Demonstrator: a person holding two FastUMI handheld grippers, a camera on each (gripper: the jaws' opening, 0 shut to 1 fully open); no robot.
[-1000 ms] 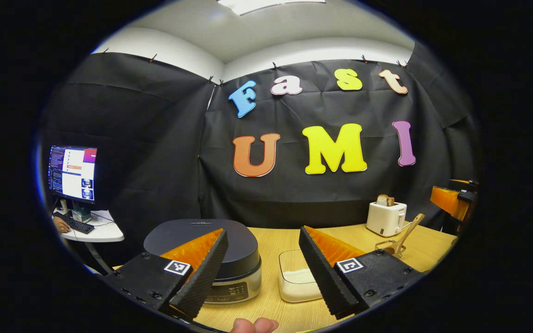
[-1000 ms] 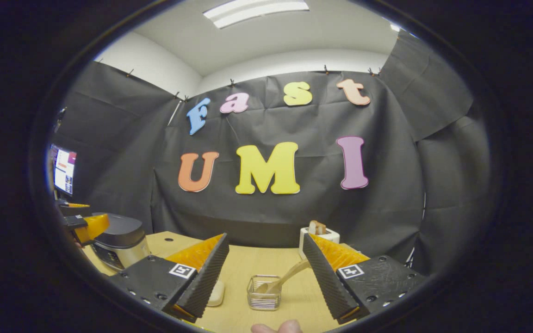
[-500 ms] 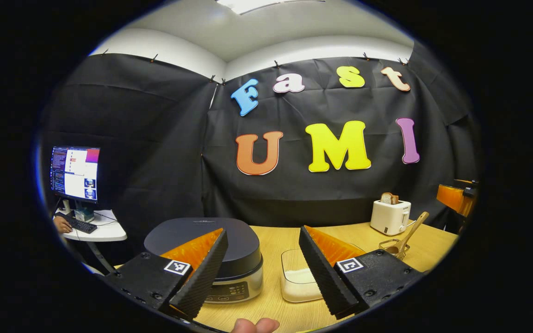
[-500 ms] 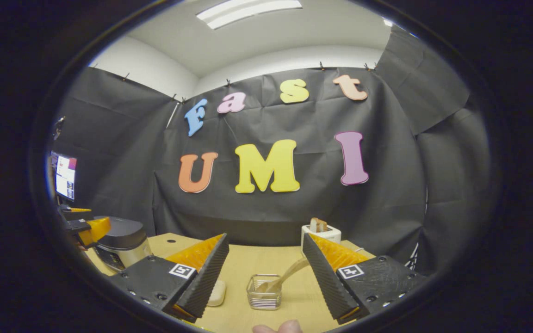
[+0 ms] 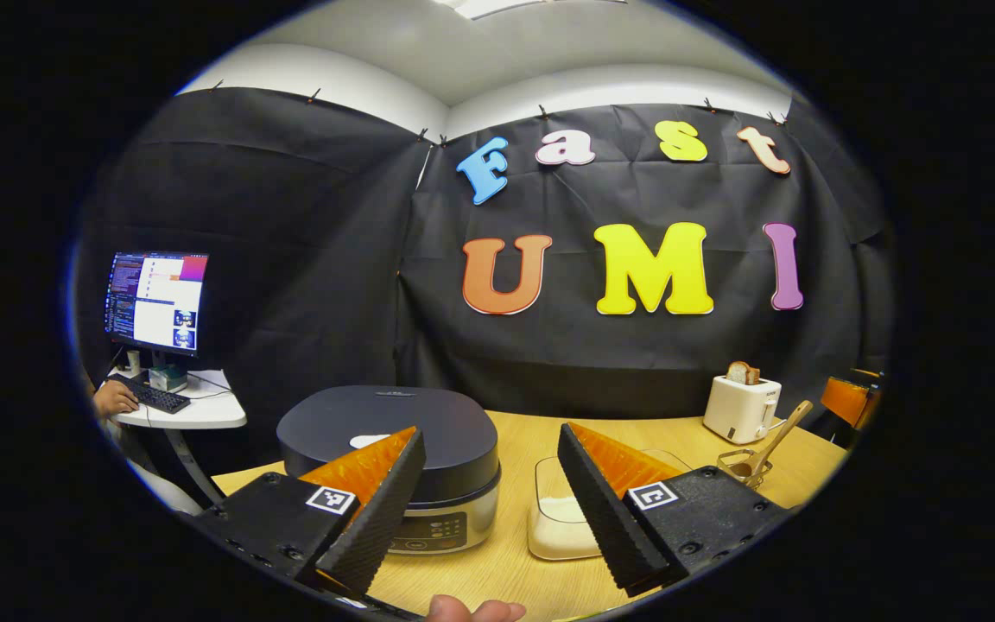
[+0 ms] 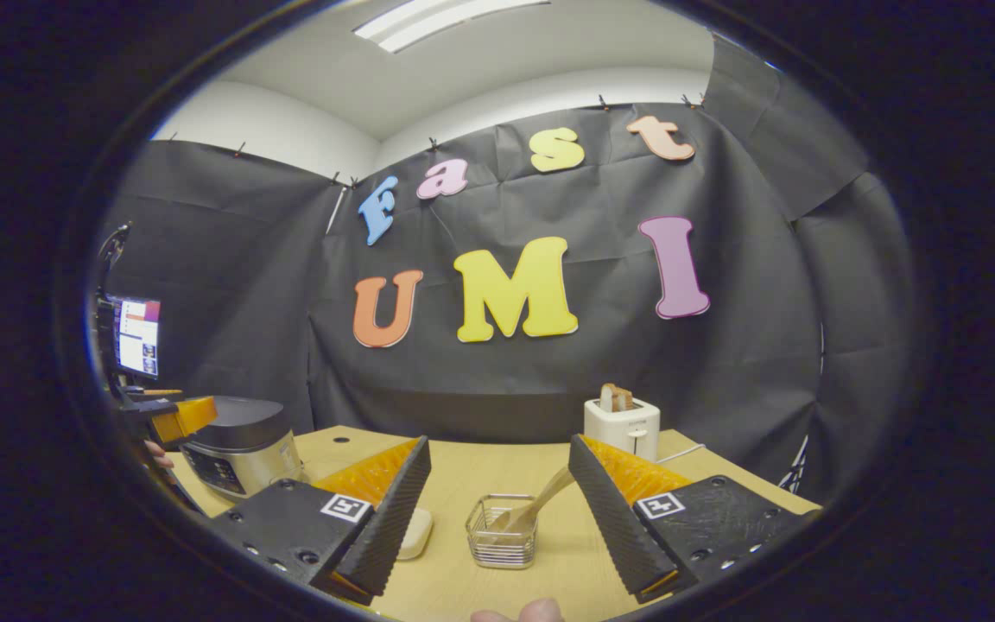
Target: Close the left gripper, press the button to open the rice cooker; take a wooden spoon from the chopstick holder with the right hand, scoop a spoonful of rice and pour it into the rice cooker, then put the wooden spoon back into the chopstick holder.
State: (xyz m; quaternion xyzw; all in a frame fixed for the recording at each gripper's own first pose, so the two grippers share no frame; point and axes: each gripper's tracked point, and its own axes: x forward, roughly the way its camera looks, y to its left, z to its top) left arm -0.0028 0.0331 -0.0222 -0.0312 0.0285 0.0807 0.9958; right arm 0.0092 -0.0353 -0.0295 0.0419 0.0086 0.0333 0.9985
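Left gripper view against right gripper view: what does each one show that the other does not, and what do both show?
Left gripper view: a desk with a keyboard and a person's hand on it. Right gripper view: a small round hole in the table near the rice cooker. Both: the closed rice cooker, the toaster, the wooden spoon in the chopstick holder, the monitor.

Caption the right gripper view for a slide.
Open right gripper faces the wire chopstick holder with its wooden spoon; toaster behind.
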